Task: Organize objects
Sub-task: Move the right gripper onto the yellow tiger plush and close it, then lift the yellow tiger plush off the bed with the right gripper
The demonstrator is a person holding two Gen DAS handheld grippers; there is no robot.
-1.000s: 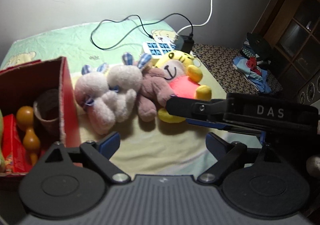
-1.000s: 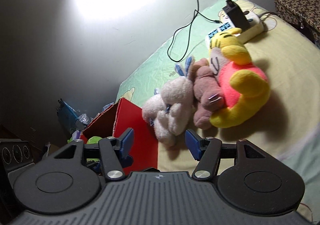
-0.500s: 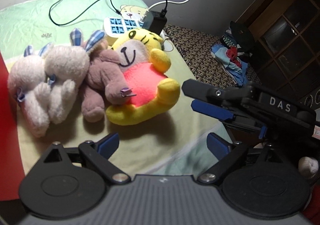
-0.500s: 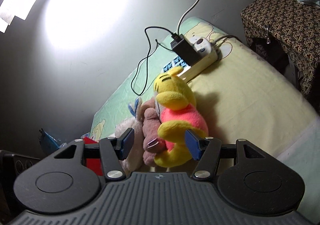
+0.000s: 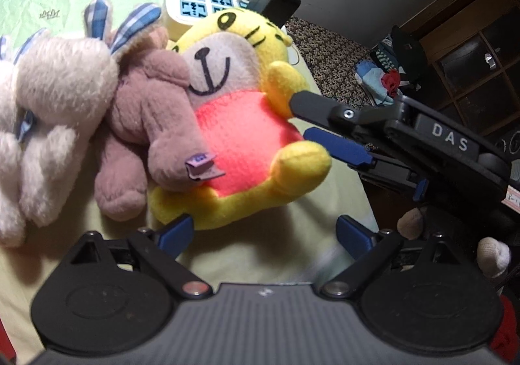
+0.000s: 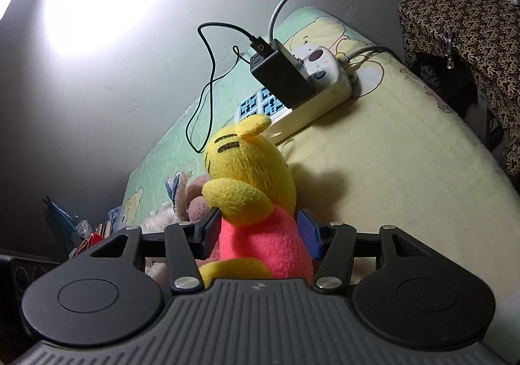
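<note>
Item: yellow plush toy (image 5: 240,124), pink belly, lying on the bed (image 6: 390,163) against a brown plush (image 5: 146,124) and a white plush rabbit (image 5: 55,111).
Handling, judged: light, soft, compressible, not fragile; best taken across the belly.
Right claw (image 6: 260,231): closing, toy's body between its jaws, grip not yet firm.
Left claw (image 5: 265,231): wide, empty, just below the toy.
Surroundings: power strip (image 6: 312,95), charger cables, dim room, patterned cloth-covered stand (image 6: 461,14).
</note>
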